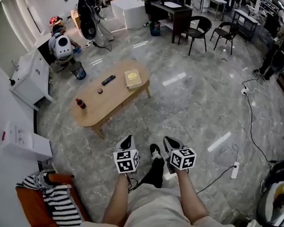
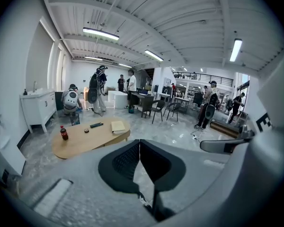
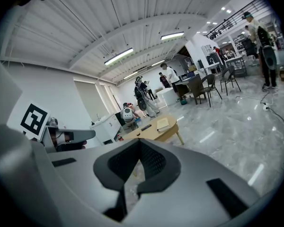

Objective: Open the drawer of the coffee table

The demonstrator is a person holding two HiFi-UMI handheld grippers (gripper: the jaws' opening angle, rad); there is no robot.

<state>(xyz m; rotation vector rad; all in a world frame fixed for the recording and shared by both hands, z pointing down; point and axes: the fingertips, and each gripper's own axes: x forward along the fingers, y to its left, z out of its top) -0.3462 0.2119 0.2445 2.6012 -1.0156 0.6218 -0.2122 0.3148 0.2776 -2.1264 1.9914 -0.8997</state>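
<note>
Closed tight and empty, the left tongs [image 1: 127, 142] and right tongs [image 1: 170, 143] point at the oval light-wood table [image 1: 114, 100], well apart on the grey marble floor [image 1: 194, 103].

**Loose objects and furniture in a bright hall**

A cola bottle [image 1: 80, 103] stands upright at the left. To its right and farther off lie a small round dark object [image 1: 100, 91], a black remote [image 1: 108, 80] and a tan book [image 1: 132, 78], each apart from the next. A white cabinet [image 1: 31, 77] stands at the left wall, with a bin [image 1: 78, 71] near it. Far right, two black chairs [image 1: 198, 31] sit by a dark desk [image 1: 173, 11]. Near left, striped cloth [image 1: 61, 200] lies on an orange seat [image 1: 31, 207]. Near right, a white power strip [image 1: 235, 170] lies on the grey marble floor [image 1: 194, 98].
</note>
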